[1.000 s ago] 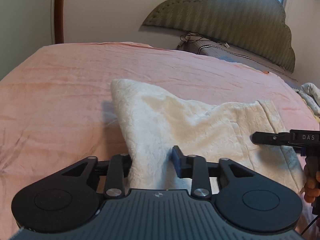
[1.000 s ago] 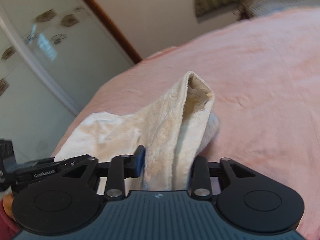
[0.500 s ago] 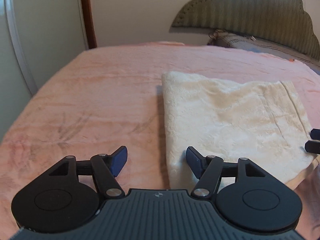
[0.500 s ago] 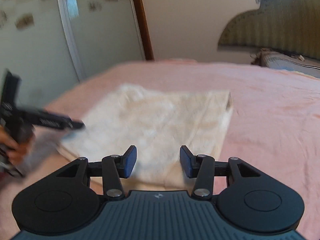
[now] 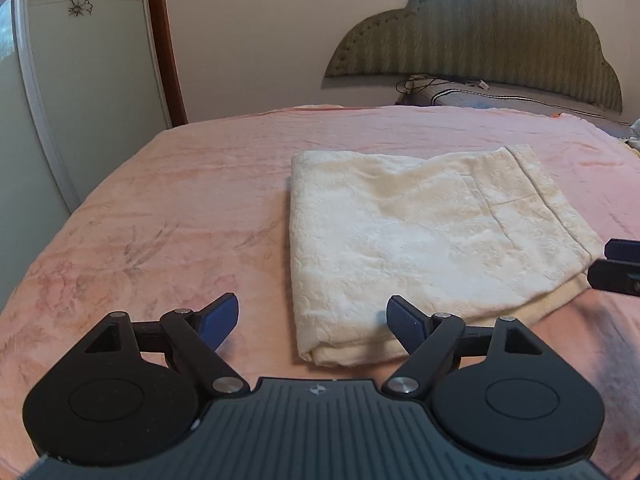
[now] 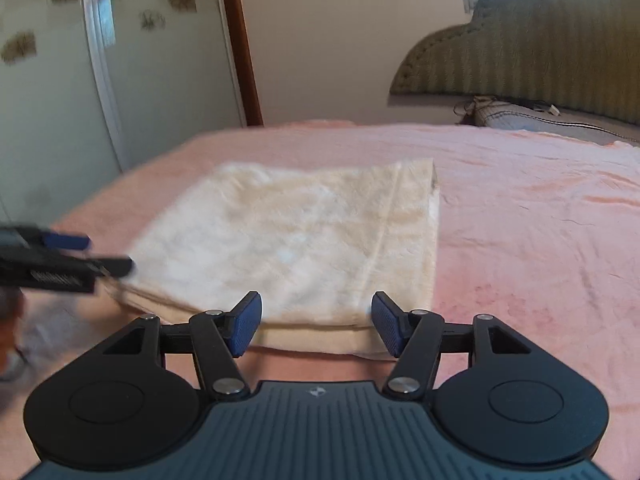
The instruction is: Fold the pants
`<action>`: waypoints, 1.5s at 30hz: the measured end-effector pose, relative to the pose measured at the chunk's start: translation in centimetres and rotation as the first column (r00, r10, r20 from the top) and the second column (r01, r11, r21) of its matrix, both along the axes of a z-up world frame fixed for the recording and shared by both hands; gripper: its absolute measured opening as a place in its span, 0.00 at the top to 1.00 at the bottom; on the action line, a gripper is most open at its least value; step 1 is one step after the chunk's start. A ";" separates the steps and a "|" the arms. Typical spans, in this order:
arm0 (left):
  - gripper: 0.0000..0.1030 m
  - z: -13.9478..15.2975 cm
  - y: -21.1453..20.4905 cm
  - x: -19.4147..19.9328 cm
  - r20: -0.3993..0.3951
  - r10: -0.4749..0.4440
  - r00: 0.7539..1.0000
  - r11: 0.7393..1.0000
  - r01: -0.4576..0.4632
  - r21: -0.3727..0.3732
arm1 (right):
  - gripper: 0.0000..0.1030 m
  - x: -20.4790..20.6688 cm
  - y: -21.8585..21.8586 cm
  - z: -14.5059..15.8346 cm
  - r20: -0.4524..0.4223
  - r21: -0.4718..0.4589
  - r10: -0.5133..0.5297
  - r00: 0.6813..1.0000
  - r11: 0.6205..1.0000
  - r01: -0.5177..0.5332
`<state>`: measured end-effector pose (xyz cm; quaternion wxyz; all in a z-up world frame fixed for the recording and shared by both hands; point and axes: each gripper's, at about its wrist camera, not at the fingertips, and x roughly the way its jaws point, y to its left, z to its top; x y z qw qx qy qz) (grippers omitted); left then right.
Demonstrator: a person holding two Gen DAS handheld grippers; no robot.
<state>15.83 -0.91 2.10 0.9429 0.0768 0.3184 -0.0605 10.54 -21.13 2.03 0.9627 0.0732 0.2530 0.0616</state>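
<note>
Left hand-held gripper (image 5: 312, 322) spread empty, folded cream pants (image 5: 424, 240) on pink bedspread (image 5: 180, 200)

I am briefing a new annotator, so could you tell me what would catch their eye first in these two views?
The cream pants, folded into a flat rectangle, lie mid-bed on the pink bedspread. In the foreground the left gripper is open by the bundle's near left corner, and the right gripper is open at its near edge. A scalloped green headboard rises behind.

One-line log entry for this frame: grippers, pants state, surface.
left gripper: open, empty | right gripper: open, empty | pants: folded rectangle, lying flat, ungripped | surface: pink bedspread | stage: fold laid down
</note>
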 end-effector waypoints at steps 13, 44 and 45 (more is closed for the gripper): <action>0.13 0.1 1.0 -3.9 -0.071 0.069 0.995 0.997 -0.071 -0.030 | 0.21 -4.2 5.3 2.1 -0.073 -0.007 0.048 0.996 0.999 -0.049; 0.07 -3.6 -0.3 -5.1 -0.117 0.085 0.990 0.994 -0.092 -0.058 | 0.00 -3.1 4.0 -4.3 -0.129 -0.095 -0.157 0.979 0.985 0.145; 0.07 -3.6 -0.3 -5.2 -0.114 0.086 0.990 0.994 -0.093 -0.060 | 0.00 -3.1 4.0 -4.4 -0.130 -0.094 -0.155 0.979 0.985 0.143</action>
